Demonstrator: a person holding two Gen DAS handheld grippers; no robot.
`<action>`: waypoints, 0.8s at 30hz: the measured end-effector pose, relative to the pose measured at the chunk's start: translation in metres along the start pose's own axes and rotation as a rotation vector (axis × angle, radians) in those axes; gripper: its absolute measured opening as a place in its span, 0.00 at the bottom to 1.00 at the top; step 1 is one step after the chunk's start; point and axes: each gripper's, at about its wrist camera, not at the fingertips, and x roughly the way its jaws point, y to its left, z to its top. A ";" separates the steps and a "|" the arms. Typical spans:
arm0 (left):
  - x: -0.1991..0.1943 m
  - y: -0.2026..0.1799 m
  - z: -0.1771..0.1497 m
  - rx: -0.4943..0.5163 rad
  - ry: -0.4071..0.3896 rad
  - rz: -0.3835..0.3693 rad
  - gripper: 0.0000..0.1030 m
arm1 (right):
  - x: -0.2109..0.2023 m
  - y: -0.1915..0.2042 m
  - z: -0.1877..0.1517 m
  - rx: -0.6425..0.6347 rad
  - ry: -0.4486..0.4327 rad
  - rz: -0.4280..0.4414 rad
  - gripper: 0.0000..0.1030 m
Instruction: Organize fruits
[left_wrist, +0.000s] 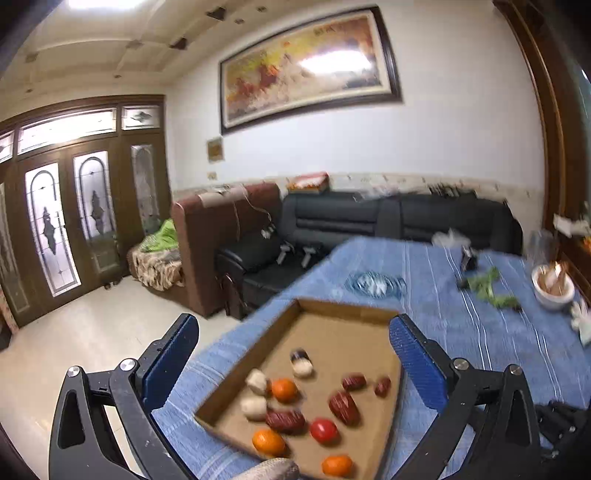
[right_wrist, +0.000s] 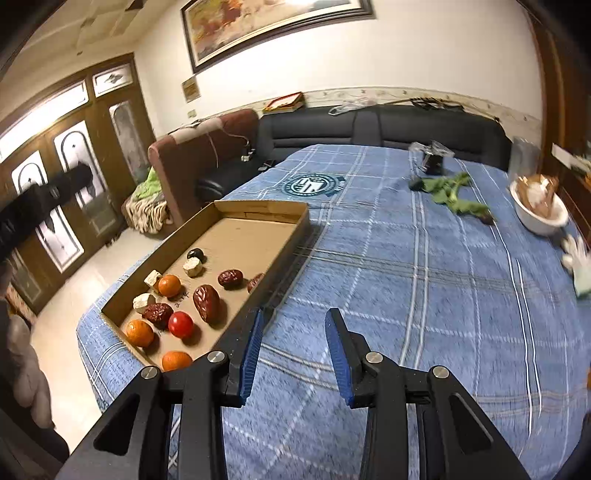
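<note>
A shallow cardboard tray (right_wrist: 295, 221) is set on the blue plaid cloth (right_wrist: 406, 280). Within it are scattered three oranges (right_wrist: 169, 285), a cherry tomato (right_wrist: 181, 324), red dates (right_wrist: 206, 302) and pale chunks (right_wrist: 193, 266). The left gripper (left_wrist: 291, 363) is held wide open above the tray, nothing gripped. The right gripper (right_wrist: 294, 349) is held partly open and empty over the cloth, just beside the tray's right wall. A white bowl (right_wrist: 539, 218) is seen far right.

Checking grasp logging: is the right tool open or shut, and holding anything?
Open and empty. The right tool shows a clear gap between its blue pads, only blue tablecloth behind it, beside the cardboard tray.
</note>
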 end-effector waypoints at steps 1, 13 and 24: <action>0.001 -0.003 -0.003 0.001 0.028 -0.022 1.00 | -0.001 -0.001 -0.003 0.003 0.000 -0.007 0.38; 0.023 -0.031 -0.028 0.070 0.188 -0.069 1.00 | 0.001 -0.005 -0.015 -0.004 0.021 -0.063 0.38; 0.045 -0.017 -0.038 0.020 0.269 -0.116 1.00 | 0.017 0.007 -0.017 -0.028 0.058 -0.076 0.38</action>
